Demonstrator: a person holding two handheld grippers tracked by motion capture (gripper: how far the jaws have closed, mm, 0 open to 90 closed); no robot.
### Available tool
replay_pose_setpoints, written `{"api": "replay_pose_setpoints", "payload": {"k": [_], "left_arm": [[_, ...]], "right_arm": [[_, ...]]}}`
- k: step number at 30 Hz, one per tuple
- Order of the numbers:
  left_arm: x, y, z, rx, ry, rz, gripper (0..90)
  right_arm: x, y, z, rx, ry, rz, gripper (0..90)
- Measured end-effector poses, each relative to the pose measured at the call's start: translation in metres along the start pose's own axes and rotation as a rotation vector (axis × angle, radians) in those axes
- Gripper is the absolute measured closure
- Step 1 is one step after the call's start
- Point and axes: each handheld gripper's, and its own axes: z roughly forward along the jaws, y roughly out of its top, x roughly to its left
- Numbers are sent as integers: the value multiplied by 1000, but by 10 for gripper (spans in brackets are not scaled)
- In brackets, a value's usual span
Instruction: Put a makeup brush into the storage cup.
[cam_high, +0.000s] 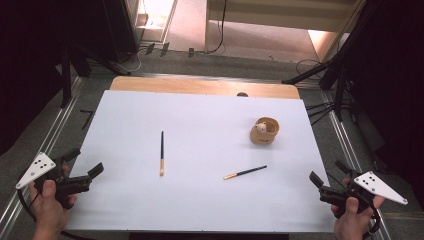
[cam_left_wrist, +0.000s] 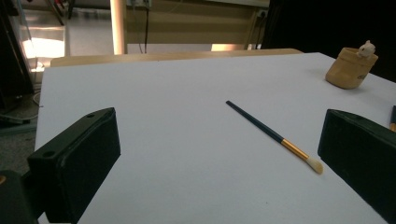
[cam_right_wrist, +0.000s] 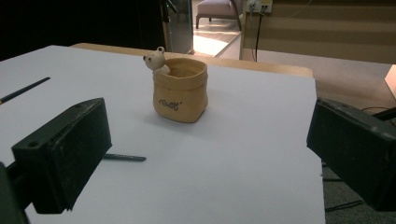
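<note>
Two dark-handled brushes lie on the white sheet (cam_high: 210, 200): one (cam_high: 161, 152) left of centre, pointing away from me, the other (cam_high: 245, 172) angled at centre right. A tan pouch-shaped cup (cam_high: 264, 131) with a small white bear on its rim stands upright at the right. My left gripper (cam_high: 86, 161) is held at the sheet's near-left edge, open and empty. Its own view looks at the left brush (cam_left_wrist: 271, 135) and the cup (cam_left_wrist: 350, 67). My right gripper (cam_high: 327, 171) is open and empty at the near-right edge, facing the cup (cam_right_wrist: 180, 91) and a brush handle (cam_right_wrist: 123, 157).
The sheet covers a wooden table whose far edge (cam_high: 200, 86) shows bare. Dark stand legs (cam_high: 320, 75) and cables rest on the floor beyond and beside the table. Metal rails (cam_high: 55, 135) run along both sides.
</note>
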Motion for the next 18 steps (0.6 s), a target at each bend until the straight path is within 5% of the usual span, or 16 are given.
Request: {"api": "replay_pose_setpoints", "payload": {"k": [14, 18], "left_arm": [[-3, 8, 5, 17, -10, -15, 1], [-5, 15, 7, 27, -55, -37, 7]], "right_arm": [[0, 0, 1, 5, 4, -2, 4], [1, 0, 1, 8, 6, -1, 4]]}}
